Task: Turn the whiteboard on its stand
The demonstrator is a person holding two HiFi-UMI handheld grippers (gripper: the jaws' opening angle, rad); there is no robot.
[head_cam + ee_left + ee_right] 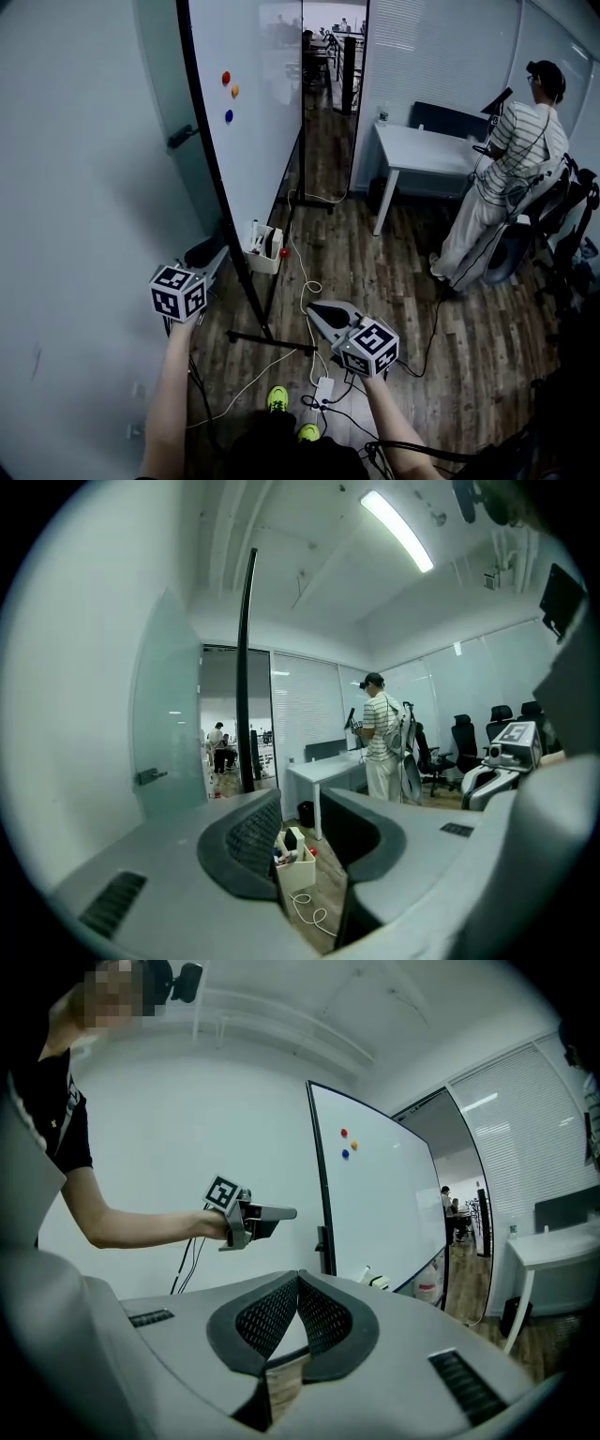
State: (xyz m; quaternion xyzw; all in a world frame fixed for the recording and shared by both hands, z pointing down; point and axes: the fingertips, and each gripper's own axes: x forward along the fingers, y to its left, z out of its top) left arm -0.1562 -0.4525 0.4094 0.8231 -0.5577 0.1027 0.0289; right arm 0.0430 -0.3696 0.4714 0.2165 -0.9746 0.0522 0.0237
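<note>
The whiteboard [267,122] is standing upright on its stand at the person's 12 o'clock, seen nearly edge-on. Its black side frame [211,159] is running down to a foot bar [272,340] on the wood floor. The left gripper [212,257] is hovering just beside that frame at about 10 o'clock, jaws spread wide with nothing between them (only a box of pens [298,860] and a cable [309,913] are showing through the gap). The right gripper [317,311] is hanging low at about 2 o'clock, well apart from the board, its pads pressed together on nothing.

By its build, the board is looking large, stiff and fairly heavy, and its slick writing face is offering no purchase. The rigid frame edge is looking like the sensible place to take hold, around mid-height, pushing slowly, since a tall panel is likely to swing with momentum. That cable, lying near the foot bar, is risking a snag.
</note>
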